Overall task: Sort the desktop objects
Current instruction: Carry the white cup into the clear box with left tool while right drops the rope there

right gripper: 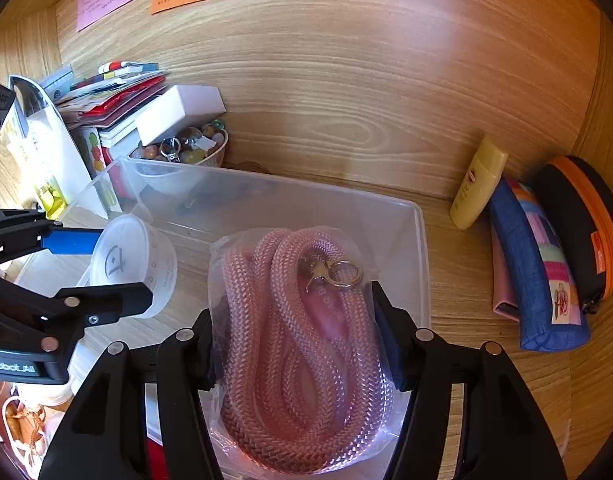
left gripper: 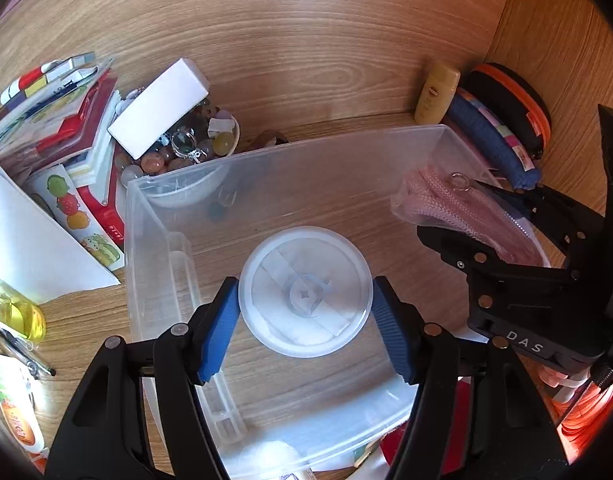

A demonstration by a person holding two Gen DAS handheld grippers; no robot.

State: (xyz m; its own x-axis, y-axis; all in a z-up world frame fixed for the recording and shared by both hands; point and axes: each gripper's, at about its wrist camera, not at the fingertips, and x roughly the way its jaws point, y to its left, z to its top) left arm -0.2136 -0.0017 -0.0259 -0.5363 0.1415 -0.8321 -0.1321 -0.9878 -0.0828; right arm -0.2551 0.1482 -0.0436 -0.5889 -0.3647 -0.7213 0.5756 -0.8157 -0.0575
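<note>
Tub (left gripper: 305,296) between left claw (left gripper: 306,320) pads

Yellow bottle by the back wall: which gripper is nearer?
Right. The right gripper, holding the bagged pink rope, sits on the yellow bottle side of the bin; the left gripper is farther away.

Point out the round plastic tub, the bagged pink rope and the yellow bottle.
round plastic tub (left gripper: 306,296): left wrist view, middle of its lid.
bagged pink rope (right gripper: 290,344): right wrist view, central coil.
yellow bottle (right gripper: 479,184): right wrist view, its body.
</note>
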